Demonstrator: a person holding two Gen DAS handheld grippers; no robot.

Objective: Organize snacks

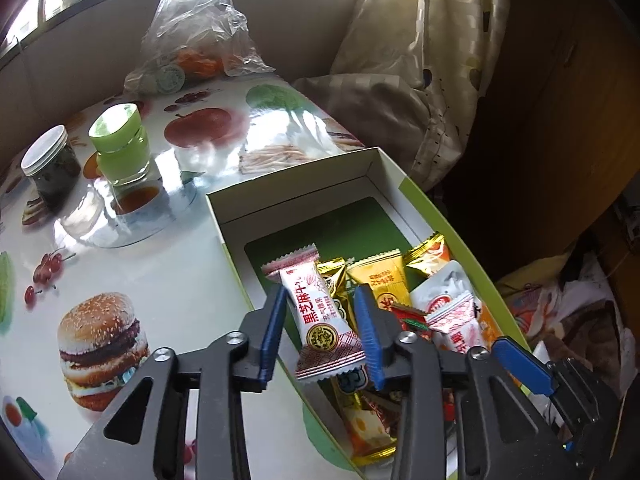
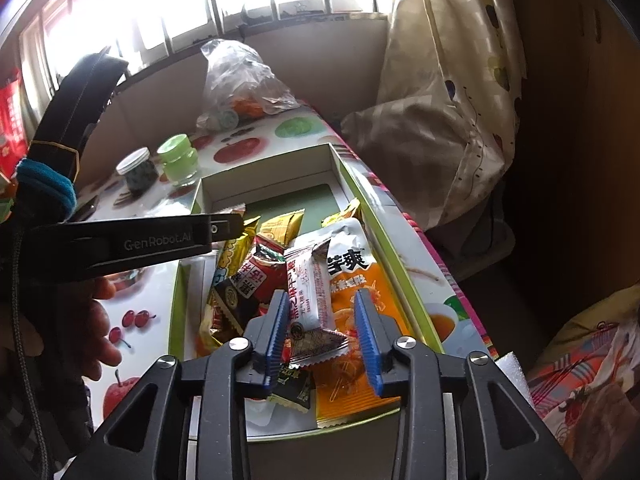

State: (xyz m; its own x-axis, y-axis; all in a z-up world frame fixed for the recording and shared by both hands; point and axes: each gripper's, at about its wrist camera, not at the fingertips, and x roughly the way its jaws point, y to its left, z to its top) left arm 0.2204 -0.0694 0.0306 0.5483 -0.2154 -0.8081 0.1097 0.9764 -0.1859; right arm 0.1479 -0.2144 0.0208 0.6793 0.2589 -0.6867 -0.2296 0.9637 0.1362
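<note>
Candy (image 1: pixel 326 316) between left claw (image 1: pixel 322 330) (open).

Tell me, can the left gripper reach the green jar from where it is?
Probably yes. The left gripper hangs open over the snack box, a white candy bar between its fingers. The green jar stands apart on the table, nothing between them.

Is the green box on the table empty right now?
No, the green box holds a pile of wrapped snacks, among them a white and pink candy bar and a gold packet, seen from the left wrist.
</note>
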